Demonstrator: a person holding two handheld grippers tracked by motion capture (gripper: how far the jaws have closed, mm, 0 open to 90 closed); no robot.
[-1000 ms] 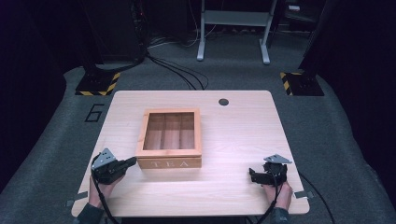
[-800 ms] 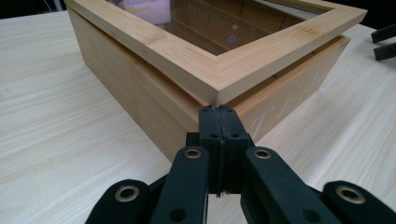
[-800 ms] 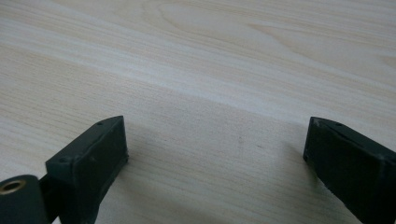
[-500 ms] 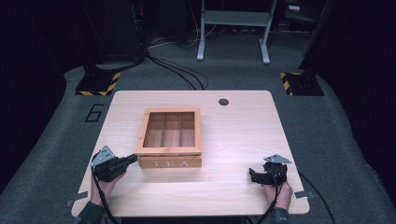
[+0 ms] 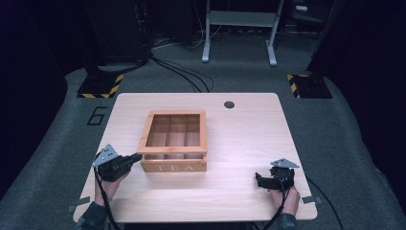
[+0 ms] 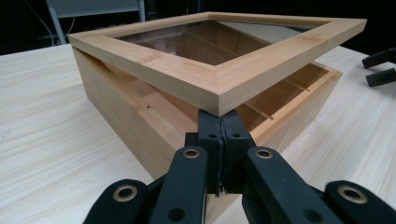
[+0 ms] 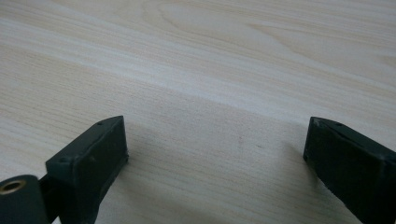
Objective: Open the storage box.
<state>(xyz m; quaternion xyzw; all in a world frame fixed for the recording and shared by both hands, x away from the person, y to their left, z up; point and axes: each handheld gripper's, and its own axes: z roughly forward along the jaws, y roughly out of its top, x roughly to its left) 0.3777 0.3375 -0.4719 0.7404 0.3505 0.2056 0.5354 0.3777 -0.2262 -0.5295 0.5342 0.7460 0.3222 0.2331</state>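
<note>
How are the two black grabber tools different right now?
The left gripper has its jaws pressed together, tucked under the corner of the wooden tea box's glass-paned lid, which sits raised. The right gripper has its jaws wide apart, holding nothing, over the bare pale wooden table. Both are black and hand-held.

1. One light wooden tea box [image 5: 173, 165] with a glass-window lid [image 6: 219, 60], touching the left fingers.
2. Two black grippers: left gripper [image 5: 136, 157], right gripper [image 5: 260, 179].
3. One pale wooden table [image 5: 239, 139].
4. One small dark round hole [image 5: 229, 104], far past the fingers.
</note>
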